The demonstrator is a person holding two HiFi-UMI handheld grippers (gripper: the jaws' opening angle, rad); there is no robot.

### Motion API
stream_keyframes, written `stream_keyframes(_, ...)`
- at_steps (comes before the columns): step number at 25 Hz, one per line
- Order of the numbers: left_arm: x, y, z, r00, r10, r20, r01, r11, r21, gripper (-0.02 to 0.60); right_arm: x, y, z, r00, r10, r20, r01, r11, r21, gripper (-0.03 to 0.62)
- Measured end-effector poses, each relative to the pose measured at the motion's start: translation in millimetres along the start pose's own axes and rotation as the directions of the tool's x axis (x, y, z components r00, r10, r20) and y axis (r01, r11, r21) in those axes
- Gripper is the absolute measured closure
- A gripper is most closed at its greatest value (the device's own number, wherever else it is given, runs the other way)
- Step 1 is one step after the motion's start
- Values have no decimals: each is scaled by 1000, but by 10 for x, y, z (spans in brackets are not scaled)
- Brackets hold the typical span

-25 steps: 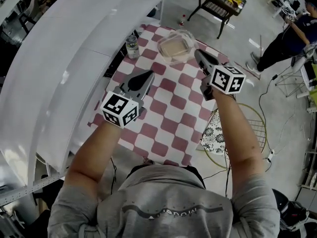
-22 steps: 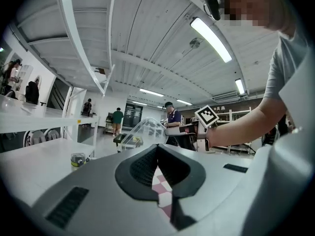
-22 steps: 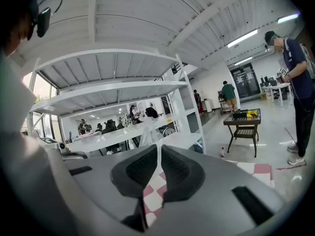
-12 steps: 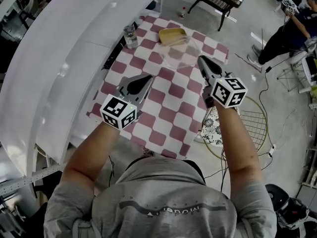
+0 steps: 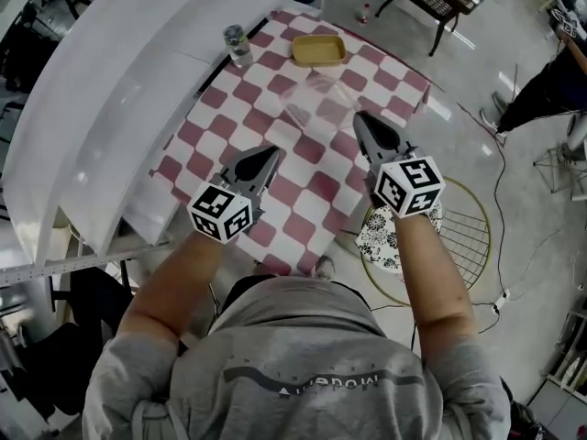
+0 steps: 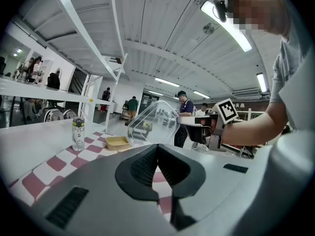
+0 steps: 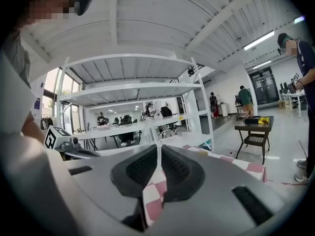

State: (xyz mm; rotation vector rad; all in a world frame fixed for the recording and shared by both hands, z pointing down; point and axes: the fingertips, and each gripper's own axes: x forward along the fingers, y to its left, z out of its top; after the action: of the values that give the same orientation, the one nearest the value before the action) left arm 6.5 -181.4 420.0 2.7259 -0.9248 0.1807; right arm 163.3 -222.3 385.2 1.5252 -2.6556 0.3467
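Checked red-and-white cloth over the counter (image 5: 197, 145), with white shelving (image 5: 101, 90) along its far left side. Near the cloth's far left corner, a small clear bottle (image 5: 237, 44), upright. Next along, the left hand-held gripper (image 5: 268, 157), low over the near part of the cloth, jaws pressed together on nothing, only checks showing past them, well apart from everything set on the counter. Farther back, toward the middle, a shallow yellow tray (image 5: 319, 50), flat on the cloth and uncovered. Just nearer than the tray, a clear plastic lid (image 5: 315, 101), up off the cloth and tilted, well apart from the bottle. At the right, the right hand-held gripper (image 5: 363, 125), clamped on that lid's thin rim, with the clear edge rising straight up between its shut jaws in the right gripper view.

Looks like a one-sided carry of a light, springy lid by a single pinch. Best done with the bite set deep on the rim rather than at its very lip, against flexing and slipping. Hold the wrist level to stop any swinging. Go by the lid's bright edges, not its face, when judging clearance above the tray. Bring the left hand-held gripper under the free side only if sagging shows.
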Motion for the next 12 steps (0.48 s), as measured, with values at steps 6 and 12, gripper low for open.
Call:
stream_keyframes(6,-69,-262,-178,997,82,-16,-82,997,-3,568,-111,215,-198,995,96,-7,-96,992,-81,554)
stream_keyframes(12,-200,-372,-325,996,86,-29,-86,996,10,568,-127,508,-488,991,130,-32,-133,985,-113,554)
